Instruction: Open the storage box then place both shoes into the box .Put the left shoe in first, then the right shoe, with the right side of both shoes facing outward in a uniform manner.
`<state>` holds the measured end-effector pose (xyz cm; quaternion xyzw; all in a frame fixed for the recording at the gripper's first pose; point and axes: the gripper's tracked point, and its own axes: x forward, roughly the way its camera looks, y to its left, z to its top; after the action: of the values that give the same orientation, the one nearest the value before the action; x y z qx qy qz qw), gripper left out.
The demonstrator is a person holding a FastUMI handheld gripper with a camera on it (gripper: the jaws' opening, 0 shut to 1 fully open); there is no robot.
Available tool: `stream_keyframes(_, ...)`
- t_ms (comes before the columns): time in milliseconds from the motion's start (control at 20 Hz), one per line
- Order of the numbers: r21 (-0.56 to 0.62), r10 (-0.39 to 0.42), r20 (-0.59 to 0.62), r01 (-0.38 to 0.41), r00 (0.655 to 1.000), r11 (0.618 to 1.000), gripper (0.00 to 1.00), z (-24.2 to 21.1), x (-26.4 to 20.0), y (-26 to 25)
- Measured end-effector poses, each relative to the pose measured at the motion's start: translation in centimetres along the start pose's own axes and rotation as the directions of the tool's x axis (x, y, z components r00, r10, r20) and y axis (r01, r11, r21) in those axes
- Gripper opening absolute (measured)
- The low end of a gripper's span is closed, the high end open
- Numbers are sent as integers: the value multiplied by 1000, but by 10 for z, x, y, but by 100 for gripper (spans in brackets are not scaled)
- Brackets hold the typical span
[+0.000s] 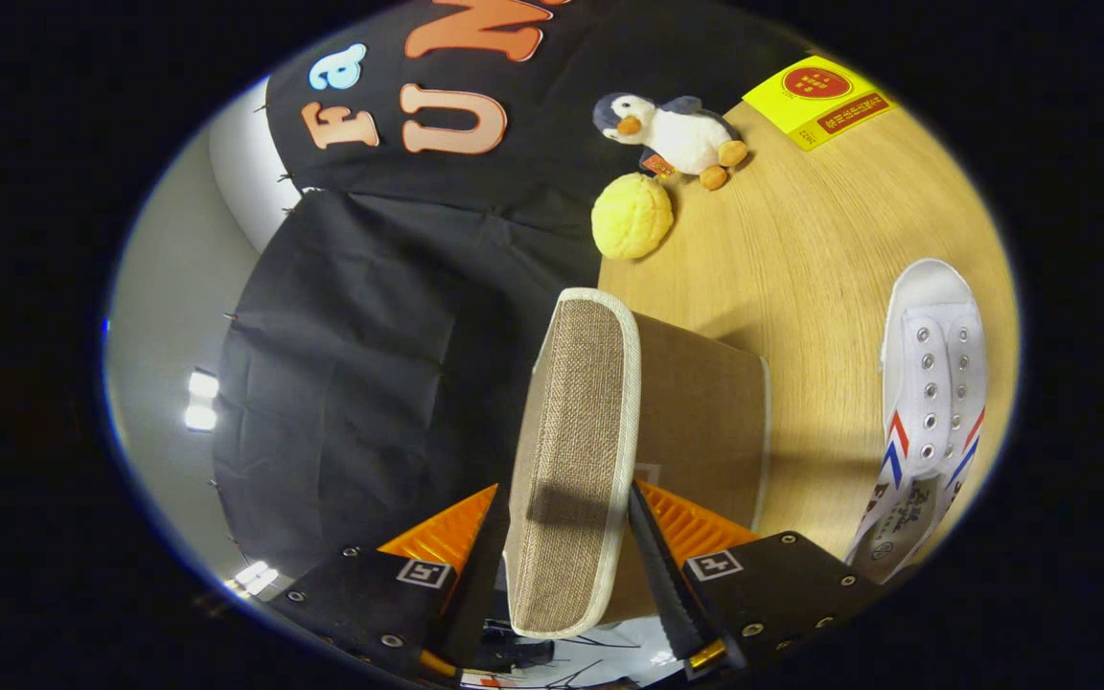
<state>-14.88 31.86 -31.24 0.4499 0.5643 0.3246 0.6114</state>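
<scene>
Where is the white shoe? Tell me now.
In the gripper view, the white shoe lies on the wooden table, right of the burlap lid that the gripper clamps.

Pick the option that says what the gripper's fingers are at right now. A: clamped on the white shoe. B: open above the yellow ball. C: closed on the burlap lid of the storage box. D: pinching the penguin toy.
C: both fingers of the gripper press on the sides of the burlap lid, while the white shoe lies apart on the table.
</scene>
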Motion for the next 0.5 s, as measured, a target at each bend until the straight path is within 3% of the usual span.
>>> stream_keyframes(350, -174, 40, 11, -37, 999, 984, 31, 6, 13, 74)
stream_keyframes(500, -229, 68, -1, -66, 998, 971, 26, 2, 35, 114)
